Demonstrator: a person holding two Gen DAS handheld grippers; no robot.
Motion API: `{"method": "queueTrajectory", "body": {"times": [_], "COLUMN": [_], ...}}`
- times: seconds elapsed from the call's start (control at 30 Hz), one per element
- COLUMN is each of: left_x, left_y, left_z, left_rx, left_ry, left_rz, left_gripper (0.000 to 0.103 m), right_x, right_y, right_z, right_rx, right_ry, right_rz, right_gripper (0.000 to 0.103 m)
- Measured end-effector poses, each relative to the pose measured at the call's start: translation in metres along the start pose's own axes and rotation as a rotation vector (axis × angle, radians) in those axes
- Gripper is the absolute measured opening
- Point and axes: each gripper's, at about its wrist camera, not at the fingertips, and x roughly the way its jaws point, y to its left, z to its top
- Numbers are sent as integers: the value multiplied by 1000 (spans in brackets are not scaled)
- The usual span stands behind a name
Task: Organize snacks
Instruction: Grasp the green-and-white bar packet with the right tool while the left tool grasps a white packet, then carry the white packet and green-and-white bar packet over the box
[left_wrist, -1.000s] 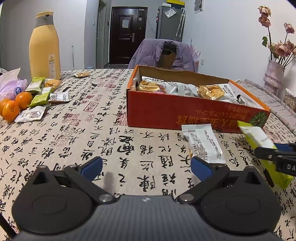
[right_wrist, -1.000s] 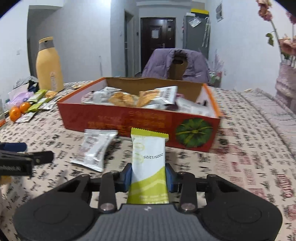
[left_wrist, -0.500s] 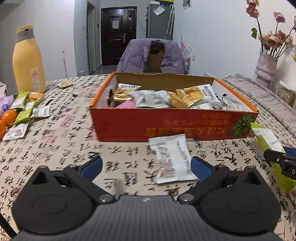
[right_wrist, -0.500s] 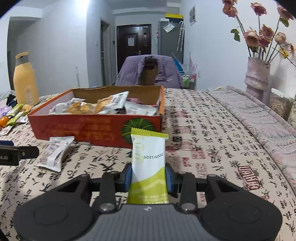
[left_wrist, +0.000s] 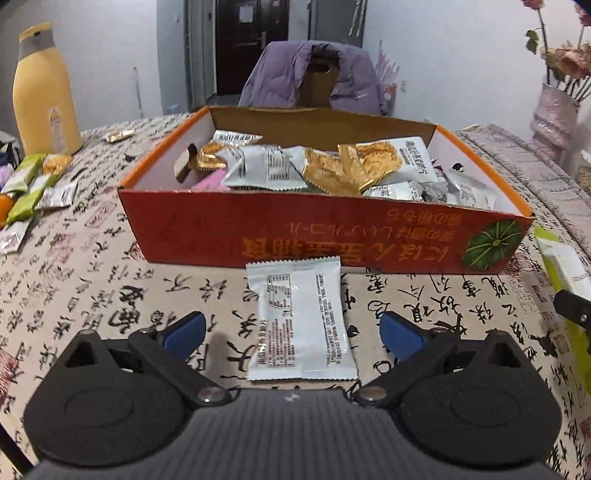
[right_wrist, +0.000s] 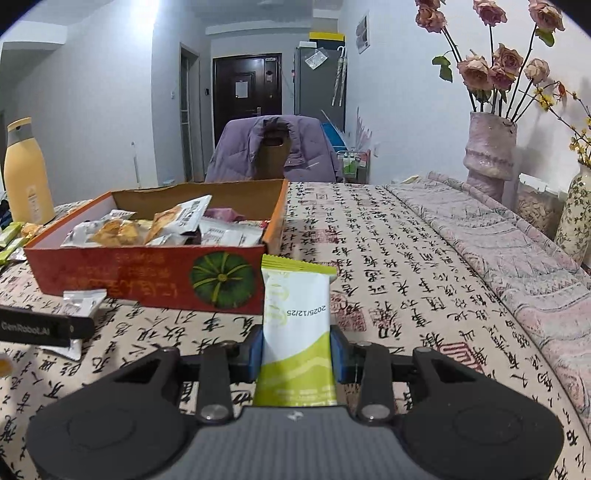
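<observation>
Many snacks are in the red box (left_wrist: 332, 236), but the right gripper (right_wrist: 297, 350) squeezes a green packet (right_wrist: 295, 332) and the wide-open, empty left gripper (left_wrist: 291, 332) sits around a white packet (left_wrist: 299, 321) on the table.

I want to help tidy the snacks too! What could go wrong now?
1. The green-and-white snack packet is pinched only near its bottom by the right gripper, so it might slip out.
2. The flat white snack packet lies between the open left gripper fingers; closing could crumple it.
</observation>
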Motion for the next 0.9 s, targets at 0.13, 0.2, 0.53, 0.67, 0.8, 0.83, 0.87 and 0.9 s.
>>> {"method": "queueTrajectory", "body": {"times": [0.13,0.2,0.53,0.67,0.8,0.83,0.87,0.9], "left_x": [7,10,2,-9,-27,-32,-38,-43], "left_y": [-6,-8,-2,1,2,3,4,5], "left_z": [0,0,0,-1,0,1,3,6], "left_rx": [6,5,-4,7,25,24,20,17], "left_ry": [15,29,-16,-45,-96,-112,-129,-146], "left_rz": [21,27,-9,-20,-43,-53,-65,-78], "left_gripper": [95,85,41,41,41,41,41,41], "right_x": [4,5,2,-3,-10,-12,-13,-13], "right_y": [0,0,-2,-1,2,3,5,7], "right_z": [2,2,1,2,7,8,11,13], "right_rx": [0,-1,5,2,-7,-9,-12,-15], "right_ry": [0,0,-4,-16,-39,-45,-52,-57], "right_rz": [9,10,21,23,21,24,28,31], "right_gripper": [35,35,35,35,35,35,35,35]}}
